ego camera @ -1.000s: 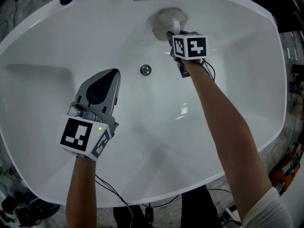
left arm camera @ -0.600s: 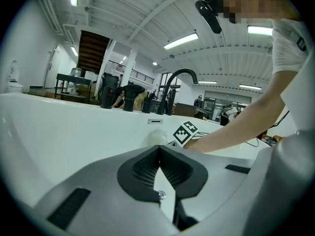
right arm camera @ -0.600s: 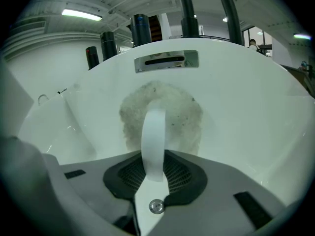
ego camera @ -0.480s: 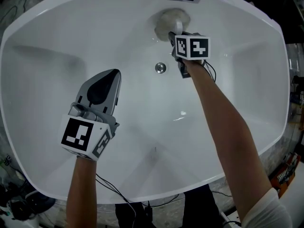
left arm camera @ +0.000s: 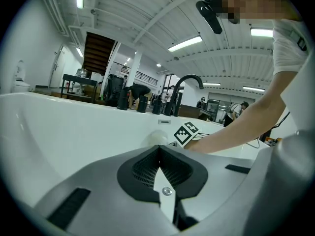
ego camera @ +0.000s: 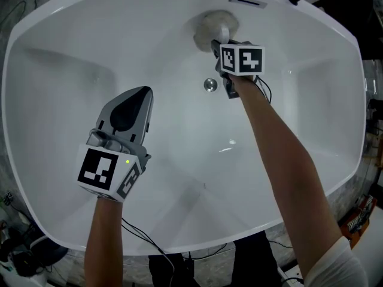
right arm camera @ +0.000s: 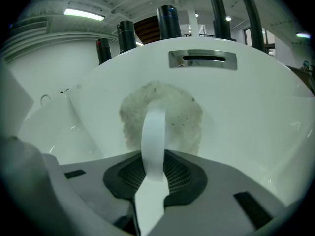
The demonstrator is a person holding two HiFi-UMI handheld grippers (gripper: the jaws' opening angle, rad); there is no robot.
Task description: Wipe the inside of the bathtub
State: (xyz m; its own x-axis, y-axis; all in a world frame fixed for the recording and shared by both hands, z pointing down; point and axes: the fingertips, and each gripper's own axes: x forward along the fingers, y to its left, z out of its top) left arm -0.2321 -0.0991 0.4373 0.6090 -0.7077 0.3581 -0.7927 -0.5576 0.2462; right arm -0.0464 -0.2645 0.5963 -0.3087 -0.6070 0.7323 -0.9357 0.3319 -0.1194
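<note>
the white bathtub [ego camera: 72,52] fills nearly the whole head view, its basin bare and glossy, with a few glints on the floor. the right forearm [ego camera: 281,160] reaches from the near rim across the basin to the far wall, and the left forearm [ego camera: 105,238] comes up from the near rim over the left half of the basin. the left gripper [ego camera: 143,94] hangs above the tub floor, pointing toward the far wall; in its own view the left gripper [left arm camera: 158,154] has its jaws pressed together with nothing between them. the right gripper [ego camera: 216,40] is at the far wall, and its view shows the right gripper [right arm camera: 153,173] with its jaws closed tight on the white strap [right arm camera: 153,141] of a round, greyish, speckled scrub pad [right arm camera: 182,112]. the scrub pad [ego camera: 209,24] lies flat against the inside of the far wall, just below the overflow slot [right arm camera: 202,59] and above the drain [ego camera: 210,85], which sits on the tub floor just left of the right gripper. black fittings [right arm camera: 168,14] stand on the rim behind the slot. a thin cable [ego camera: 143,244] trails from the left gripper over the near rim.
</note>
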